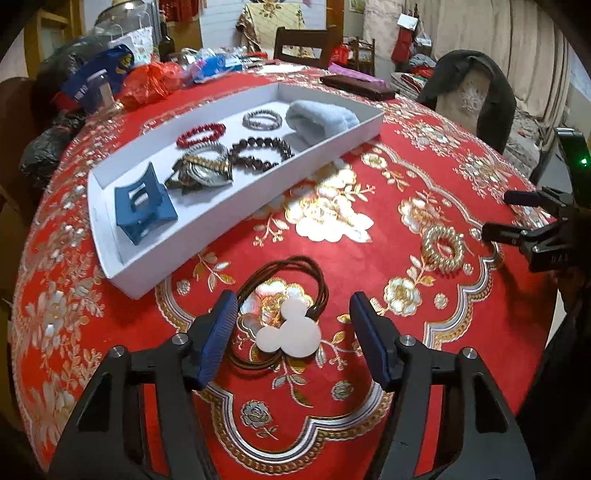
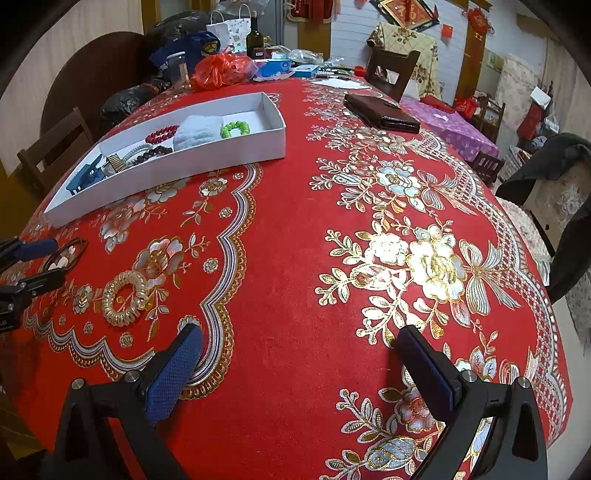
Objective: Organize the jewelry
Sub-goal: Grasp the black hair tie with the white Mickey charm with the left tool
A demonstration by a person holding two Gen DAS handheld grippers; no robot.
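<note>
A brown hair tie [image 1: 295,269] with a white mouse-head charm [image 1: 290,330] lies on the red tablecloth. My left gripper [image 1: 293,314] is open, its blue pads on either side of the charm, not touching it. A gold spiral hair tie [image 1: 443,248] lies to the right; it also shows in the right wrist view [image 2: 125,297]. My right gripper [image 2: 299,345] is open and empty over bare cloth. A white tray [image 1: 236,218] holds a blue claw clip [image 1: 142,206], red beads [image 1: 201,133], dark beads [image 1: 260,153], a silver bracelet [image 1: 262,120], a watch [image 1: 207,170] and a folded pale cloth [image 1: 321,120]. A green bead bracelet [image 2: 235,129] shows in the tray's far end.
A dark brown wallet [image 2: 382,112] lies beyond the tray. Bags, a bottle [image 2: 255,35] and clutter crowd the table's far end. Chairs stand around the table [image 2: 295,229], one on the right with a dark jacket [image 1: 476,92].
</note>
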